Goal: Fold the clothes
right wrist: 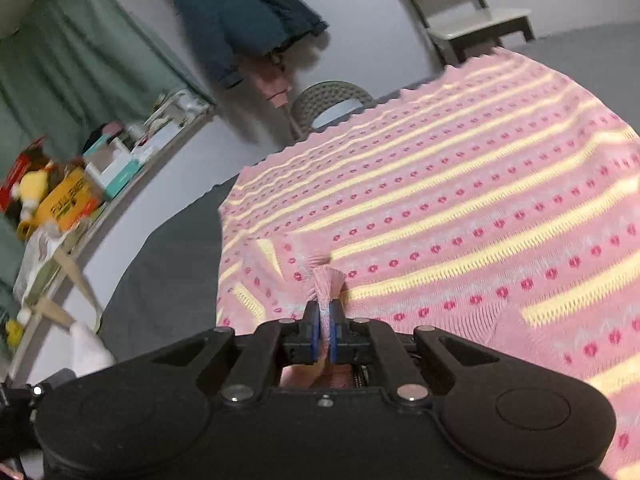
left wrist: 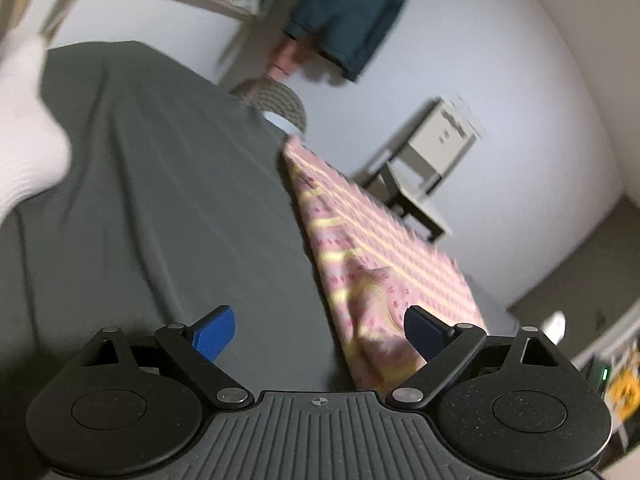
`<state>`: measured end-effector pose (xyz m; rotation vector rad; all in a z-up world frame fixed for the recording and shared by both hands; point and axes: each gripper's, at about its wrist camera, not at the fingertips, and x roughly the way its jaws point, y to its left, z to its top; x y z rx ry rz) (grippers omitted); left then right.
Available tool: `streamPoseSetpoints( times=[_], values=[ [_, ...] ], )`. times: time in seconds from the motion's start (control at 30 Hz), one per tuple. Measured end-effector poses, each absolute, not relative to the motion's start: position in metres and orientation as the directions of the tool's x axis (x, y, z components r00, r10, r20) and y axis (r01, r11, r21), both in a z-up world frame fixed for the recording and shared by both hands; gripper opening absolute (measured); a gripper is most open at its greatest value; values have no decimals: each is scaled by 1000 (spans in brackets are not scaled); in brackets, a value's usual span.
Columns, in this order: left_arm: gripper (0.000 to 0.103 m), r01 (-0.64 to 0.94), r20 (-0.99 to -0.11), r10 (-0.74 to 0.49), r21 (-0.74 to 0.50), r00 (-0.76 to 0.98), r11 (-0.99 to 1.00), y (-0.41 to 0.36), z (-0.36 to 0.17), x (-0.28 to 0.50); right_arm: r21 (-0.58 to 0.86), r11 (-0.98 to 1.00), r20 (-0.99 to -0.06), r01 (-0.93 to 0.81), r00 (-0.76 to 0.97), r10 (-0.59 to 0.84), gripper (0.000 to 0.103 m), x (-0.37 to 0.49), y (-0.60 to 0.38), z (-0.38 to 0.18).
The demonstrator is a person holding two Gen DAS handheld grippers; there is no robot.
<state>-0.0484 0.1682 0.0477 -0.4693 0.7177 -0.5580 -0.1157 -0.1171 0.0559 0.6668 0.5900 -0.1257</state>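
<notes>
A pink knitted garment (right wrist: 460, 208) with yellow stripes and red dots lies spread over a dark grey cloth-covered surface (right wrist: 172, 264). My right gripper (right wrist: 327, 324) is shut on a pinched fold of this pink garment, which bunches up between the blue pads. In the left wrist view the same pink garment (left wrist: 376, 264) runs along the right side of the grey surface (left wrist: 168, 208). My left gripper (left wrist: 320, 332) is open above the grey cloth, its right finger (left wrist: 424, 332) just over the garment's near end and nothing between the fingers.
A white garment (left wrist: 28, 128) lies at the far left of the surface. A round woven basket (right wrist: 332, 104) stands beyond the far edge. A dark teal coat (right wrist: 240, 12) hangs on the wall. A chair (right wrist: 468, 12) stands behind, and a cluttered shelf (right wrist: 80, 188) runs along the left.
</notes>
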Motion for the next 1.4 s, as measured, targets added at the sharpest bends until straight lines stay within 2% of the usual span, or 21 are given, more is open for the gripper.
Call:
streamPoseSetpoints(
  times=[0.03,0.07,0.1,0.2,0.33,0.43,0.47,0.53,0.57,0.6,0.67,0.77,0.87,0.93,1.03,1.1,1.17,1.23,1.3,1.4],
  values=[
    [92,324,-484,-622,-564,616,759,164,49,-50,542,791,-552,284,830,80,23,-116,-118,58],
    [92,335,-488,-625,-556,609,760,161,49,-52,543,791,-543,283,837,73,39,-118,-117,62],
    [92,346,-491,-629,-549,603,761,157,50,-54,543,791,-534,281,843,67,47,-119,-117,67],
    [92,363,-494,-641,-548,588,754,152,51,-55,520,813,-511,263,858,49,51,-127,-110,89],
    [92,368,-498,-637,-537,588,759,153,52,-57,356,908,-552,222,834,13,51,-110,-97,104],
    [92,363,-500,-636,-540,588,760,155,52,-58,208,966,-640,152,768,17,49,-90,-81,100],
    [92,360,-499,-636,-543,588,759,156,52,-59,160,979,-673,127,740,14,45,-82,-76,97],
    [92,351,-496,-636,-551,591,757,159,53,-60,72,995,-731,73,682,3,31,-67,-66,91],
    [92,347,-495,-636,-555,593,756,161,53,-60,71,994,-730,78,683,-2,13,-67,-68,90],
    [92,342,-492,-635,-560,595,755,162,53,-60,70,994,-729,84,685,-7,6,-68,-69,88],
    [92,333,-486,-634,-569,601,752,164,54,-60,73,992,-723,99,690,-16,6,-69,-72,86],
    [92,321,-477,-633,-581,610,748,167,54,-58,238,944,-624,227,781,-31,6,-99,-100,102],
    [92,310,-469,-633,-595,616,742,169,54,-56,376,847,-638,375,768,-57,6,-115,-134,96],
    [92,302,-466,-635,-605,616,736,171,53,-57,359,833,-679,420,730,-75,6,-115,-146,83],
    [92,300,-467,-637,-608,614,735,172,53,-58,442,784,-695,435,719,-7,19,-119,-164,66],
    [92,302,-470,-633,-601,616,740,170,53,-59,502,731,-673,463,740,-6,41,-125,-175,63],
    [92,304,-472,-630,-596,616,743,168,53,-59,589,643,-652,490,758,20,48,-130,-190,55],
    [92,307,-475,-633,-595,612,743,166,53,-60,687,518,-626,509,777,68,48,-133,-207,43],
    [92,310,-480,-635,-593,605,743,163,52,-59,757,427,-598,494,788,148,42,-133,-216,31],
    [92,316,-490,-635,-584,597,748,158,51,-59,782,383,-603,491,750,271,41,-123,-214,13]
  ],
)
